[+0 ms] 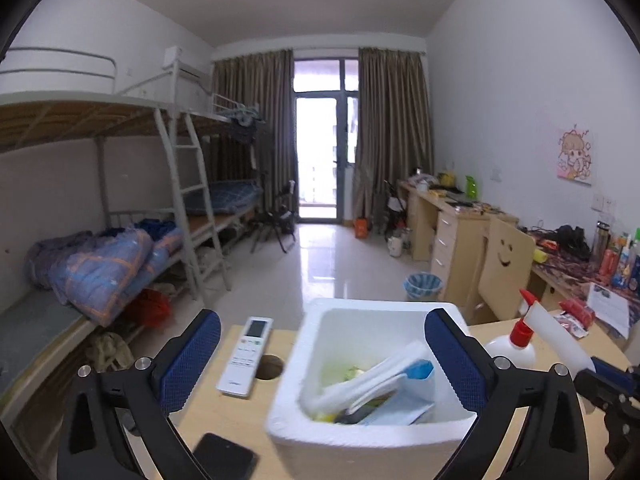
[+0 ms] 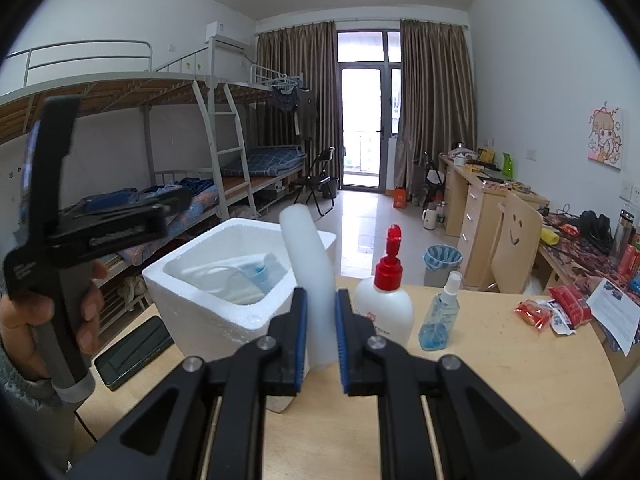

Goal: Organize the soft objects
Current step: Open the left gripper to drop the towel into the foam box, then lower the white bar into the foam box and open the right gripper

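Note:
A white foam box (image 1: 372, 428) (image 2: 208, 300) stands on the wooden table and holds soft white and blue items (image 1: 384, 388). My right gripper (image 2: 321, 300) is shut on a white foam tube (image 2: 310, 272) held upright beside the box; the tube also shows in the left wrist view (image 1: 560, 332). My left gripper (image 1: 320, 360) is open and empty, its fingers either side of the box. It shows in the right wrist view (image 2: 52, 220), held in a hand.
A white remote (image 1: 246, 356) and a black phone (image 1: 224, 458) (image 2: 134, 352) lie left of the box. A red-capped white bottle (image 2: 386, 304), a small blue spray bottle (image 2: 440, 316) and red snack packets (image 2: 552, 312) sit to the right.

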{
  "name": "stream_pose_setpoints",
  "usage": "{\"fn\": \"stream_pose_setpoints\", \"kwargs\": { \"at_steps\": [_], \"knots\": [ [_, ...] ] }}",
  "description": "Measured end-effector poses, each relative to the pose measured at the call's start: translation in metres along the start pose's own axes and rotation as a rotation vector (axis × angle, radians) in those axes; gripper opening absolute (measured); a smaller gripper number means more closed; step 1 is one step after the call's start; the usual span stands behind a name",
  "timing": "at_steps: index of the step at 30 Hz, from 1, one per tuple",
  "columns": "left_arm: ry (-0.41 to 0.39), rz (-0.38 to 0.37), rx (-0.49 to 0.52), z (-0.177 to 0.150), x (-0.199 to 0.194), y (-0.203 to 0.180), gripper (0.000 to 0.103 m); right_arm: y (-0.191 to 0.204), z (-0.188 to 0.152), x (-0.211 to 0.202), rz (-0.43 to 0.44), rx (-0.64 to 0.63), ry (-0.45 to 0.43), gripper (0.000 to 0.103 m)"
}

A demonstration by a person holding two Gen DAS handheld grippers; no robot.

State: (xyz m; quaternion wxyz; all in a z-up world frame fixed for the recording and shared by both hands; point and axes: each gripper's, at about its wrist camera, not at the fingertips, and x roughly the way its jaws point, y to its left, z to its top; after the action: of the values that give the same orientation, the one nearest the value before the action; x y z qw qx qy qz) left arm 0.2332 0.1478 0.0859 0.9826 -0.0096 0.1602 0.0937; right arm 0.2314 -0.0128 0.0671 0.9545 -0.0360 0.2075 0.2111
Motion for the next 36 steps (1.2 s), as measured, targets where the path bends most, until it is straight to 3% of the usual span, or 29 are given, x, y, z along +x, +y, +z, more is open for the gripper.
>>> {"fn": "stream_pose_setpoints", "kwargs": {
  "at_steps": [12, 22, 36],
  "knots": [
    [-0.035, 0.053, 0.02, -0.013, -0.042, 0.012, 0.102, 0.01, 0.011, 0.007, 0.022, -0.018, 0.003, 0.016],
    [-0.03, 0.086, 0.045, -0.021, -0.047, 0.016, 0.102, 0.025, 0.02, 0.026, 0.101, -0.017, 0.028, 0.016],
    [-0.028, 0.092, 0.024, -0.04, -0.058, 0.032, 0.102, 0.04, 0.025, 0.058, 0.091, -0.021, 0.062, 0.016]
  ]
}}
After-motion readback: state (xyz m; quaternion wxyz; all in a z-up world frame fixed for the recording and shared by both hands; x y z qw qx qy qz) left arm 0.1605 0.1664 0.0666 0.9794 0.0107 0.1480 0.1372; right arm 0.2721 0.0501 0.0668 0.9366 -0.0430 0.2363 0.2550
